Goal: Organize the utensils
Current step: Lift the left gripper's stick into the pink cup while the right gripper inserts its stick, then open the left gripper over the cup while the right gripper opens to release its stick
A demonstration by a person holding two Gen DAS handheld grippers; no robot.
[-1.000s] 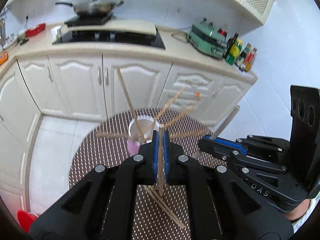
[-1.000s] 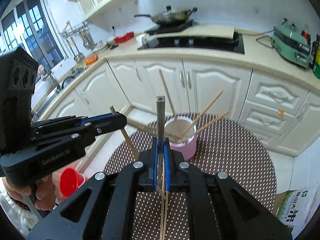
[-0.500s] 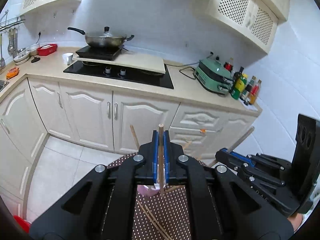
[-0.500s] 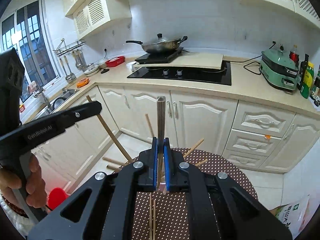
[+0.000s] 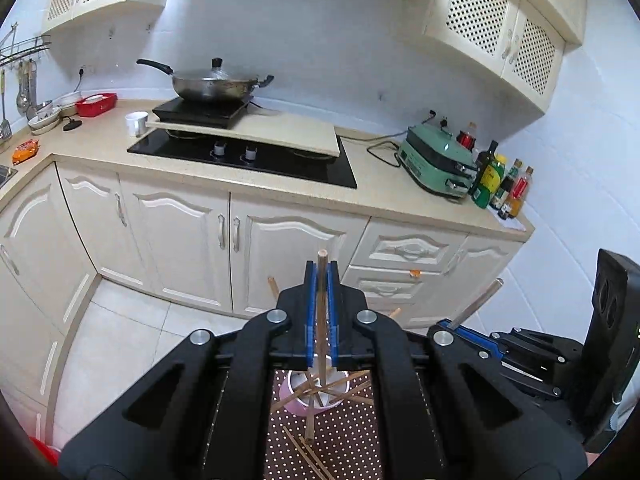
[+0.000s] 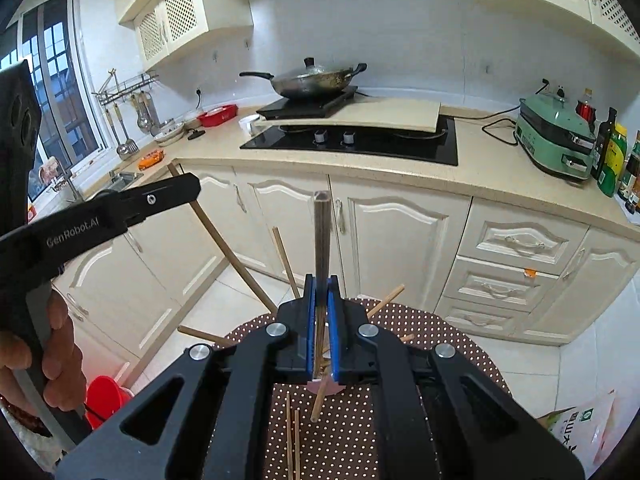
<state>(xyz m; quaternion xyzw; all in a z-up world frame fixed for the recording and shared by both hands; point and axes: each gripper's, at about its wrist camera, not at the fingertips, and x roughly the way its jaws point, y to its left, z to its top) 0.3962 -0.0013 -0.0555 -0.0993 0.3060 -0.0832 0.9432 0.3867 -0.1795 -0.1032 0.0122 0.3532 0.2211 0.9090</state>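
Dotted table (image 5: 344, 440) before kitchen cabinets; pink cup (image 5: 296, 400) holding chopsticks. Left gripper (image 5: 321, 280) and right gripper (image 6: 321, 292) each pinching one chopstick above cup; next, lowering tip-first into cup

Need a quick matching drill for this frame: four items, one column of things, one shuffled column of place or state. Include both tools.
Things:
1. left tool
2. right tool
3. pink cup
4. wok

Places or states:
A. on the dotted mat, several chopsticks standing in it
B. on the black cooker on the counter, lidded
C. shut on a wooden chopstick
D. shut on a darker, square-ended chopstick

Pairs: 1-C, 2-D, 3-A, 4-B
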